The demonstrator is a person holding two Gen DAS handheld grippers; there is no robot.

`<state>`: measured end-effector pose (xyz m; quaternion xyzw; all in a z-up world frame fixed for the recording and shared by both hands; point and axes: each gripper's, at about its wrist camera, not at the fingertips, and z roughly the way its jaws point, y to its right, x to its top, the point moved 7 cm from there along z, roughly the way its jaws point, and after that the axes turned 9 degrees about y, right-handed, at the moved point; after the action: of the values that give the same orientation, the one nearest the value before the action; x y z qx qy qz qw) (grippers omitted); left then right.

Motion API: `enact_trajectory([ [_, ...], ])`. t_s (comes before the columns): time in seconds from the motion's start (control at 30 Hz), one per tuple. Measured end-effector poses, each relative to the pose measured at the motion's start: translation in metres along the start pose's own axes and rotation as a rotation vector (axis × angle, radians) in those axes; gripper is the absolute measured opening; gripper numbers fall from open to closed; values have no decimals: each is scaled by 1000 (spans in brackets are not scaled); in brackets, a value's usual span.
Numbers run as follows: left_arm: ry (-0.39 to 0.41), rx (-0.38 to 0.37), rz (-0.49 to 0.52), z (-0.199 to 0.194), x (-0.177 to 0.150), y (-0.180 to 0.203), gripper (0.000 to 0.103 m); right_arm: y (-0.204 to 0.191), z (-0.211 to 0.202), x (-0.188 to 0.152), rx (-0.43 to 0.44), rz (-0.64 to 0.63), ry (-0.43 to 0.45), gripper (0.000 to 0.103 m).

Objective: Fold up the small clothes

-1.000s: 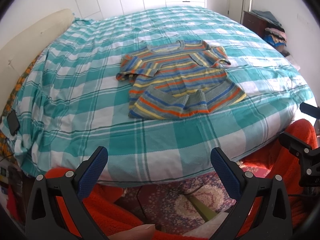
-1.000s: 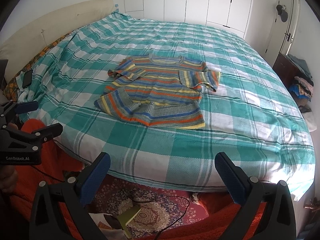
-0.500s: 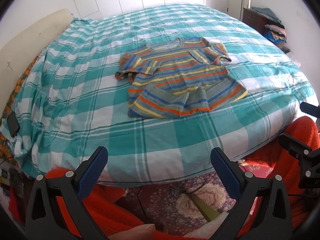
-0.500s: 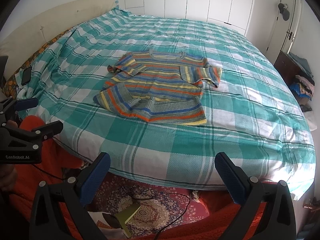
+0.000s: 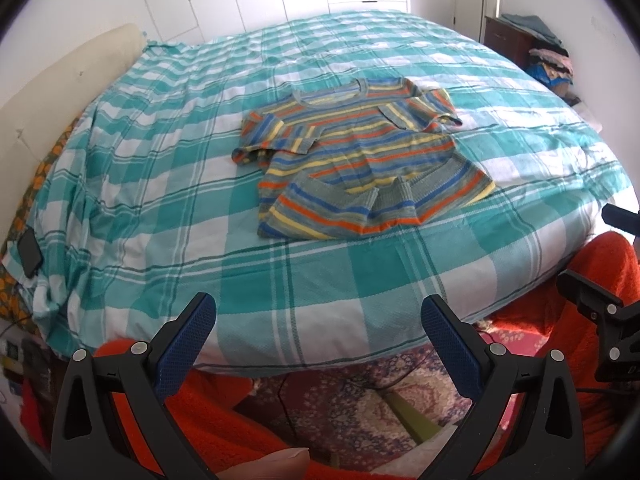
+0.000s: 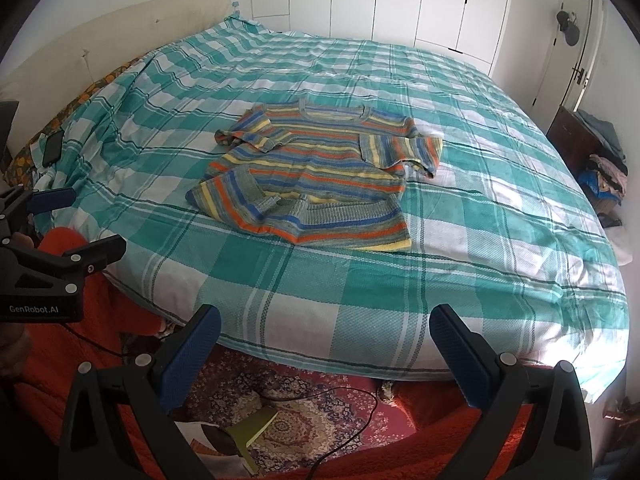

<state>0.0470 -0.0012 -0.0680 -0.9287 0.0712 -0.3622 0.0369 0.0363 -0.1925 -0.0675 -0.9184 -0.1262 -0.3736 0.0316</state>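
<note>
Nearest the lens, the left gripper (image 5: 318,322) hangs below the foot edge of the bed (image 5: 360,280) with its blue-padded fingers (image 5: 188,336) spread wide and holding nothing; the right gripper (image 6: 326,334) sits the same way, its fingers (image 6: 460,354) wide apart and empty, above a patterned red rug (image 6: 296,412) where a thin black cable (image 6: 340,398) and a green book (image 6: 254,430) lie; orange-red fabric (image 5: 532,320) fills the lower corners of both views. Beyond the fingers, the bed carries a teal and white checked cover (image 6: 460,240); the striped sweater (image 6: 316,176) lies on it near the middle, well apart from both grippers, neck toward the far side, sleeves folded in and hem turned up over the body; a dark phone (image 5: 29,252) rests at the left bed edge; white wardrobe doors (image 6: 400,0) stand behind.
</note>
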Motion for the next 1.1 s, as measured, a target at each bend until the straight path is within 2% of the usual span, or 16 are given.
enact_trajectory([
  [0.17,-25,12,-42,5,-4,-7,102,3,-8,-1,-14,2,20,103],
  [0.33,-74,7,-88,17,-9,-13,102,6,-3,-5,-12,16,-1,103],
  [0.43,-63,3,-93,21,-6,-16,102,6,-1,-3,-4,12,0,103],
  [0.63,-35,-72,-69,53,6,-31,102,10,9,-3,43,36,-14,103],
  [0.83,-55,-217,-30,104,25,-42,102,47,23,9,35,82,17,103],
  [0.93,-83,-244,-2,139,35,-42,100,76,49,20,40,95,33,103],
  [1.1,-127,-254,67,205,56,-36,81,107,114,41,121,92,17,103],
])
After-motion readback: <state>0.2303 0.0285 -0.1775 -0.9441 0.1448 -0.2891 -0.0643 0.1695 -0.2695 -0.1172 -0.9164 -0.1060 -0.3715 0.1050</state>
